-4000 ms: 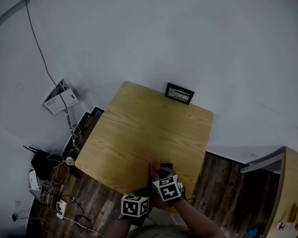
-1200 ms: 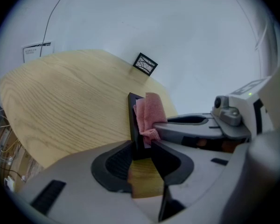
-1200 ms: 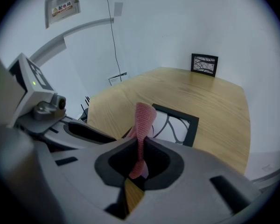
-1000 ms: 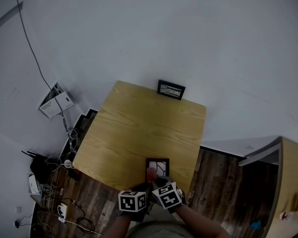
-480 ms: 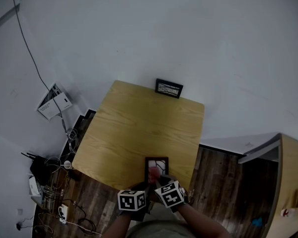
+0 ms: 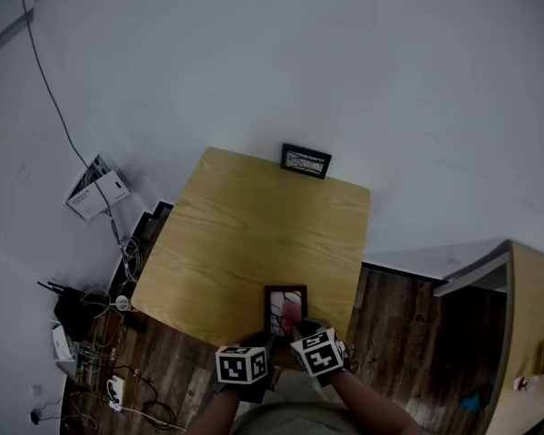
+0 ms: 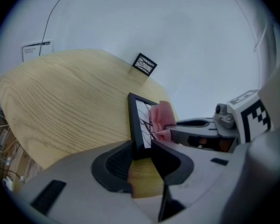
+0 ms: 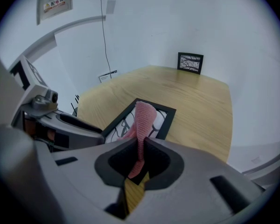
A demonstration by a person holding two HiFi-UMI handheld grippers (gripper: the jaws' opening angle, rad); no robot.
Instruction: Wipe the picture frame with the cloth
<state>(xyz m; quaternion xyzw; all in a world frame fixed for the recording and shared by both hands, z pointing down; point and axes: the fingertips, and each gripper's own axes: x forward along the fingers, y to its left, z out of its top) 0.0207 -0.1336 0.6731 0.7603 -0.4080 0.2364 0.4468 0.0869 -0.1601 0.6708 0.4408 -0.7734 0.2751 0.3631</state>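
Right gripper (image 8: 141, 146) jaws pinch the pink cloth (image 8: 143, 118), its free end draped forward onto the glass of the picture frame (image 8: 166, 124). Frame lies directly ahead at the near edge of the table (image 6: 254, 234), long axis running away from the person (left gripper (image 7: 142, 152) clamps its near rim)

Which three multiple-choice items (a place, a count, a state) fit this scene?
1. Where does the far picture frame stand? A) at the wooden table's far edge; B) on the floor; C) in the tongs.
2. How many picture frames are in view? A) one; B) two; C) four.
3. The right tongs are: A) open, empty; B) shut on the pink cloth; C) shut on a cable.
1 A: it stands by the wall. 2 B: the near picture frame makes two. 3 B: the jaws pinch the cloth.
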